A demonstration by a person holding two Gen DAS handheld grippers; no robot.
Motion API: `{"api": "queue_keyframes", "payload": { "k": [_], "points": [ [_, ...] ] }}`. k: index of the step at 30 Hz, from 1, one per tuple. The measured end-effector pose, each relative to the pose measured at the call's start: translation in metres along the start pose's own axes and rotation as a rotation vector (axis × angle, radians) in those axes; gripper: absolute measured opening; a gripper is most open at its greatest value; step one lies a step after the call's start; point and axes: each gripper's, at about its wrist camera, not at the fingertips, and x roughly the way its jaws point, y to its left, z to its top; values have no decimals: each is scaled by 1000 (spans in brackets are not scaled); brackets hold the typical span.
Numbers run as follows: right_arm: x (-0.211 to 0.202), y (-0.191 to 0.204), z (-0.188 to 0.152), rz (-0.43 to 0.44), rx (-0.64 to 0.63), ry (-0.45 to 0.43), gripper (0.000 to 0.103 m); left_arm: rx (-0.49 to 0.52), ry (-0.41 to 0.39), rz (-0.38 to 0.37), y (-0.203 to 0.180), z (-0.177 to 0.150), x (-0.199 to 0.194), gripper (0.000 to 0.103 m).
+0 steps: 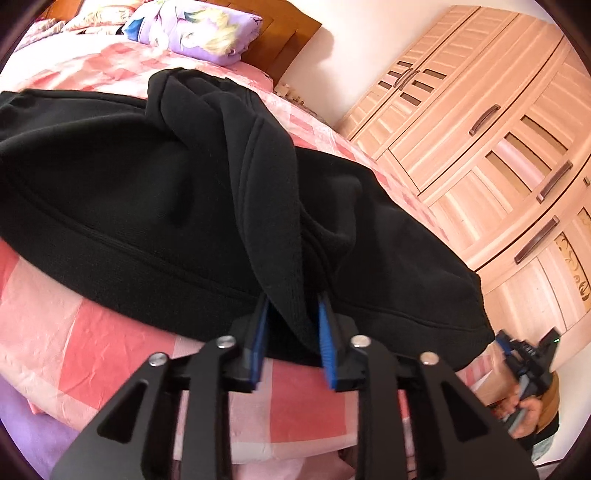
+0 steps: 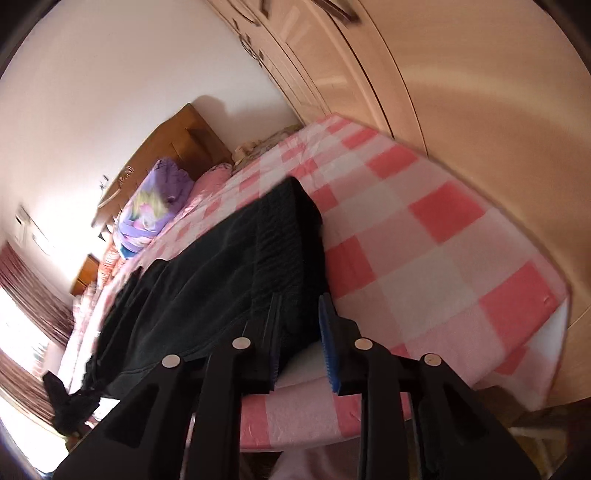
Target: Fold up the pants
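Black fleece pants (image 1: 129, 192) lie across a pink checked bed (image 1: 85, 343). My left gripper (image 1: 293, 314) has its blue pads either side of a raised fold of the pants, which hangs between them; the jaws stand apart and I cannot tell whether they pinch it. My right gripper (image 2: 301, 314) is at the waistband end of the pants (image 2: 207, 284), jaws apart around the elastic edge near the bed's front edge. The right gripper also shows in the left wrist view (image 1: 528, 358), held in a hand beyond the pants' end.
A purple floral folded quilt (image 1: 192, 29) lies by the wooden headboard (image 1: 284, 40). A light wooden wardrobe (image 1: 491, 140) stands along the bed's far side. Curtains and a bright window (image 2: 22, 295) are at the left in the right wrist view.
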Motion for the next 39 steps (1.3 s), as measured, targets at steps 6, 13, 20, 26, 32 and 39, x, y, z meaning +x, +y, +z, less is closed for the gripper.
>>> {"api": "queue_keyframes", "payload": {
  "k": [6, 13, 20, 26, 32, 39],
  "points": [
    [11, 91, -19, 57, -294, -39, 97, -11, -17, -17, 1, 0, -1, 48],
    [75, 152, -76, 86, -559, 205, 95, 2, -29, 29, 0, 4, -8, 68],
    [70, 153, -87, 69, -677, 279, 95, 44, -158, 154, 7, 53, -47, 100],
    [80, 191, -38, 149, -657, 152, 95, 193, -72, 342, -43, 162, 14, 101],
    [142, 220, -44, 94, -687, 247, 95, 302, 231, 503, -75, 210, 131, 100],
    [176, 220, -49, 79, -631, 298, 95, 390, 420, 701, -44, 206, 194, 36]
  ]
}}
